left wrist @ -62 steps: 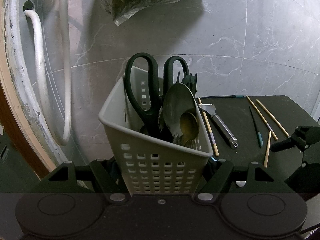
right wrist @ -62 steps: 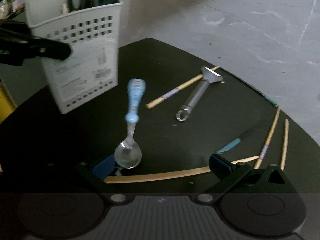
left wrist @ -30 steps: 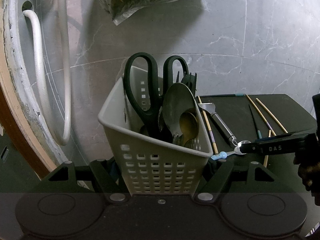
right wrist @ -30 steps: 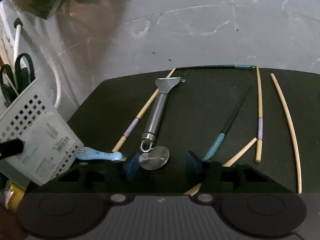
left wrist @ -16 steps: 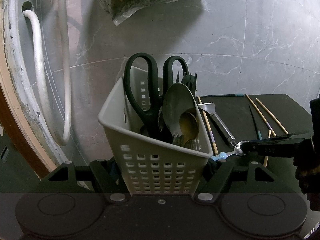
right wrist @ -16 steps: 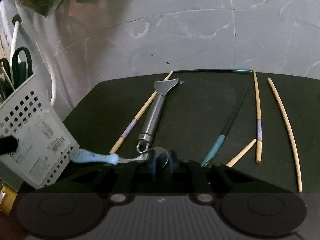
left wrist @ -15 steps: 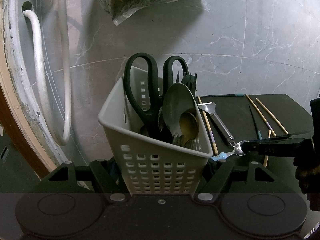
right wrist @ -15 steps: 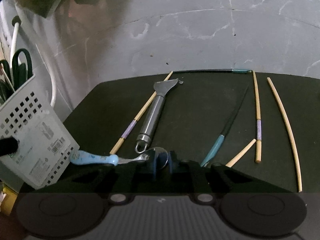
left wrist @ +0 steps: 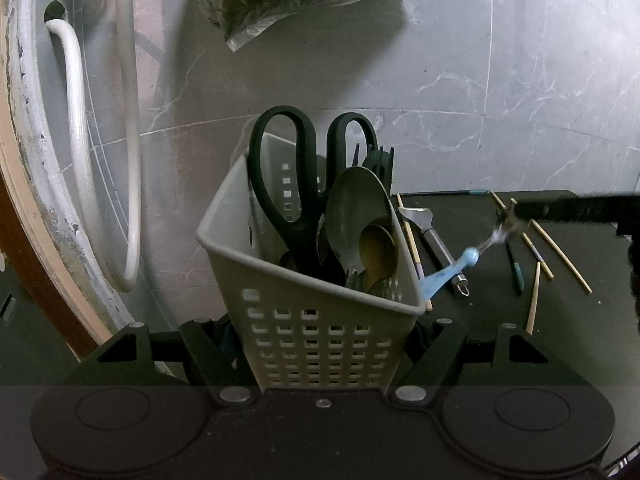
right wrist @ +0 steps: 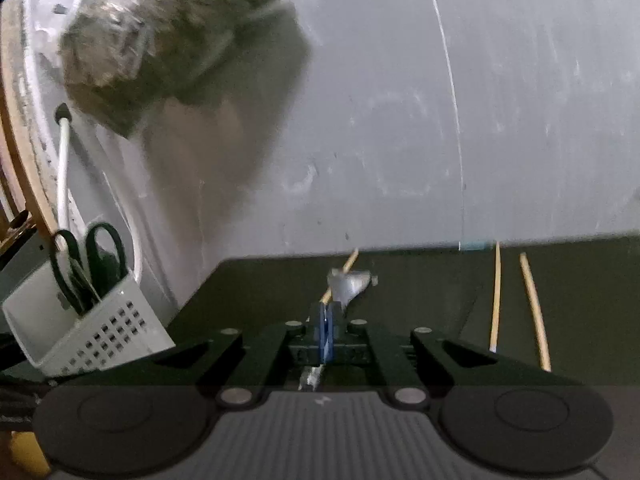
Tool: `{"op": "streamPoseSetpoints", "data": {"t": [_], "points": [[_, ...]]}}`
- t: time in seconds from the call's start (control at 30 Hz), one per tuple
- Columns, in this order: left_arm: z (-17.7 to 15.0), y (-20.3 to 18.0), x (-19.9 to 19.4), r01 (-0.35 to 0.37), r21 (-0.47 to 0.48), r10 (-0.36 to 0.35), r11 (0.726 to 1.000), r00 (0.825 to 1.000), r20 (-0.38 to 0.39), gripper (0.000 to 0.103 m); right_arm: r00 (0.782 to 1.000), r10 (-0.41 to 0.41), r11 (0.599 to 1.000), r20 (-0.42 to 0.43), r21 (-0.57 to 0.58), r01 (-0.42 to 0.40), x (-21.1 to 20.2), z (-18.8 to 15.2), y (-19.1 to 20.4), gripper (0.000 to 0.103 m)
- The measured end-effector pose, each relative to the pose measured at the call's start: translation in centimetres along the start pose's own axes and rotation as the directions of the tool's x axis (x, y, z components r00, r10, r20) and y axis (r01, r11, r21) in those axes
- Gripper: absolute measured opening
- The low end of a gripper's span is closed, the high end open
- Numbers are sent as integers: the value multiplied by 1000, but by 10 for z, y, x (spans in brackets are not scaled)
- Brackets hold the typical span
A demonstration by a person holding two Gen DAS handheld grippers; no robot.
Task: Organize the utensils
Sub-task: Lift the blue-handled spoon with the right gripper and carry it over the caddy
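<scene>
The left gripper [left wrist: 320, 344] clamps the caddy [left wrist: 316, 300] by its lower sides, its fingers pressed against the perforated wall, and holds it tilted with the open mouth facing up and toward the desk [left wrist: 500, 308]; judged from that pose, the tilt is there to offer a wide target to the other hand. The right gripper [right wrist: 325, 336] has its fingers pressed together on the bowl end of the spoon [left wrist: 452, 268], so the blue handle hangs down and away from the fingers, pointing at the caddy's near corner; gripping the bowel end leaves the handle free to enter first. The spoon is in the air, clear of the desk, its handle tip just beside the caddy's rim but not yet over it. The caddy is already crowded: scissors [left wrist: 288, 184] stand at the left, and a ladle [left wrist: 356, 204] and smaller spoons fill the right side nearest the handle. The freest gap looks to be at the front and left of the scissors, so the handle probably needs to clear the rim before dropping in. On the desk a peeler [left wrist: 436, 244] and several chopsticks [left wrist: 560, 248] lie loose, well apart from each other, with bare surface between them and the desk's edge.
</scene>
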State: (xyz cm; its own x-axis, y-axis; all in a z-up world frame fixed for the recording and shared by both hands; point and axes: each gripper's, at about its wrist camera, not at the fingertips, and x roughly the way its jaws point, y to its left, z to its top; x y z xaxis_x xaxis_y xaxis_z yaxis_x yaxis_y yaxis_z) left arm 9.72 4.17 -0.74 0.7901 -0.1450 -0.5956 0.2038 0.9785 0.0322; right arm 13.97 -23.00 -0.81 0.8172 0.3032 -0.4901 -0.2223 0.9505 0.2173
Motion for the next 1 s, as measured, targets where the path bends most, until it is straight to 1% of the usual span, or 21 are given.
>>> {"op": "streamPoseSetpoints", "data": {"t": [0.1,0.23,0.4,0.53,0.6,0.7,0.83,0.93,1.0], "points": [[0,0,0,0,0,0,1000,1000,-1,76,999,2,999,37,-50,0,-9,12,9,1],[0,0,1,-1,-1,1,1000,1000,0,76,996,-14,992,88,-125,25,-22,25,26,2],[0,-1,0,-1,-1,1,1000,1000,1,76,983,13,979,182,-201,24,-46,46,47,2],[0,-1,0,-1,-1,1,1000,1000,1,76,959,60,967,277,-253,13,-68,67,64,2],[0,-1,0,-1,-1,1,1000,1000,1,76,942,84,962,324,-273,8,-79,76,71,2],[0,-1,0,-1,-1,1,1000,1000,1,76,922,123,952,366,-305,-6,-88,88,82,2],[0,-1,0,-1,1,1,1000,1000,1,76,901,186,934,391,-355,-39,-96,95,93,2],[0,-1,0,0,1,0,1000,1000,1,76,888,244,916,389,-392,-80,-96,98,104,2],[1,0,0,0,-1,0,1000,1000,2,76,883,283,900,374,-421,-110,-95,97,110,2]]}}
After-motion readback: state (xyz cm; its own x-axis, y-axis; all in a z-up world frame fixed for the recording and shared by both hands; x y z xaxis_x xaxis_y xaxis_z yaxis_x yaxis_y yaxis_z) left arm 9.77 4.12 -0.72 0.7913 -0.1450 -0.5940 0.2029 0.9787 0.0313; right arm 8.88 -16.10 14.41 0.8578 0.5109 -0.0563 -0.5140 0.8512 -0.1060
